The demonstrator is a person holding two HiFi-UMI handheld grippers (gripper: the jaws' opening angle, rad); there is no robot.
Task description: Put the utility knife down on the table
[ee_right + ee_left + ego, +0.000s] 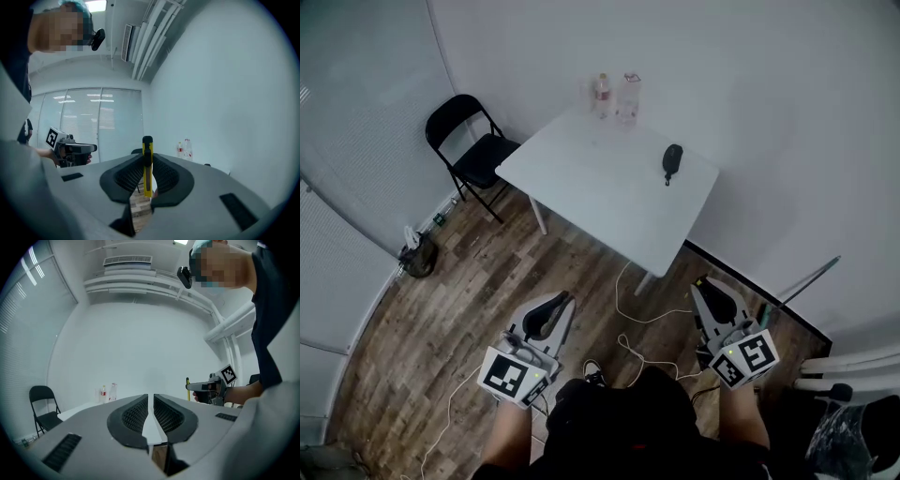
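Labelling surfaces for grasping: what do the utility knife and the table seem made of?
The utility knife looks like plastic: a uniform matte yellow body with a black slider. The table has a smooth matte white top, likely laminate or painted board; the pictures leave this open.

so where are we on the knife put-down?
Done: the utility knife is clamped upright in the right gripper. In hand: the person stands short of the white table, with both grippers held out over the wood floor. The left gripper is shut and empty. Left: reach the table, lay the knife on its bare top, then release it.
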